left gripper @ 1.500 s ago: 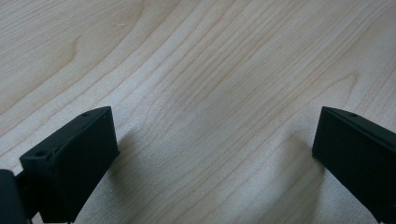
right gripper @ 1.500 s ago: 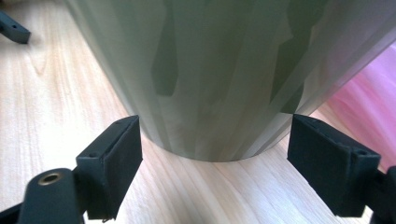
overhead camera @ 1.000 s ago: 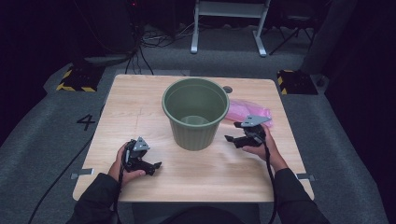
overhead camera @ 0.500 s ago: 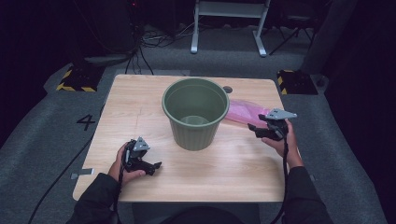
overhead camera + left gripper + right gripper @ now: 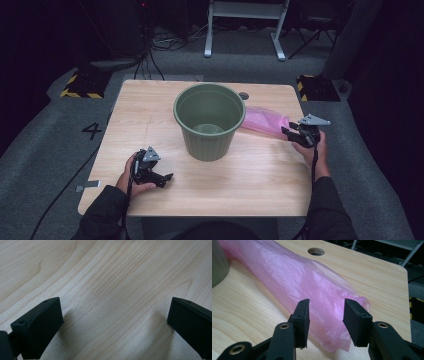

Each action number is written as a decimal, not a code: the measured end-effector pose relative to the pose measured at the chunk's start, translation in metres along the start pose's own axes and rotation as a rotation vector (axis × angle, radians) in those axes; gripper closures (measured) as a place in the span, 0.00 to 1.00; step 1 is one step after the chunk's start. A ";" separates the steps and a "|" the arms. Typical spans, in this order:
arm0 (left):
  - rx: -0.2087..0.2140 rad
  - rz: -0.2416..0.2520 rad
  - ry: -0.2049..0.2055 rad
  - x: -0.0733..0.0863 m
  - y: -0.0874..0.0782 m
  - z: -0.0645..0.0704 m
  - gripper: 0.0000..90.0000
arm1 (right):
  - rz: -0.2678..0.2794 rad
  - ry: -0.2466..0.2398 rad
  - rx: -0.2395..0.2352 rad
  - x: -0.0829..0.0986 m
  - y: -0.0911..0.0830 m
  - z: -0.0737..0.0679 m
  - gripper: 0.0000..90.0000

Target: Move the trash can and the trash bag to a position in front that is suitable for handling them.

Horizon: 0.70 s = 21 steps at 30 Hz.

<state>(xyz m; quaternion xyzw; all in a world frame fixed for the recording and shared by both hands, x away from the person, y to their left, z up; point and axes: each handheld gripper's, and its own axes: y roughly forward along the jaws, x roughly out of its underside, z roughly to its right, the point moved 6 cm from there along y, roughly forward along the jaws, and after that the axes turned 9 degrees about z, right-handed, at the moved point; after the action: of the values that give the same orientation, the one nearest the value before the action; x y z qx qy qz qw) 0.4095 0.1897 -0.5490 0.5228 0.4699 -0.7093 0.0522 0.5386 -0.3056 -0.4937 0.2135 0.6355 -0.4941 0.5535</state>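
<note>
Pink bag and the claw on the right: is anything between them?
No. In the right gripper view the open jaws of the right gripper sit right at the pink bag, with nothing between; whether they touch it I cannot tell.

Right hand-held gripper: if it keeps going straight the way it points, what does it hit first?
Most likely the pink bag: it lies just ahead of the right hand-held gripper, whose jaws stand open around its near end. The bucket sits farther along, though depth is unclear.
</note>
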 end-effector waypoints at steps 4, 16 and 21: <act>0.000 0.000 0.000 0.000 0.000 0.000 0.00 | -0.019 0.008 0.010 0.006 0.006 0.003 0.60; 0.001 0.000 -0.001 0.000 0.000 0.000 0.00 | -0.129 0.033 -0.006 0.028 0.023 0.006 0.69; 0.000 0.000 0.000 0.000 0.000 0.000 0.00 | -0.157 0.031 -0.016 0.031 0.025 0.005 0.75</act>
<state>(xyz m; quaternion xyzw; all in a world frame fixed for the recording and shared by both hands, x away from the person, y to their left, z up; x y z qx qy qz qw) 0.4099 0.1895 -0.5490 0.5230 0.4698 -0.7093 0.0521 0.5520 -0.3080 -0.5313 0.1661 0.6628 -0.5274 0.5049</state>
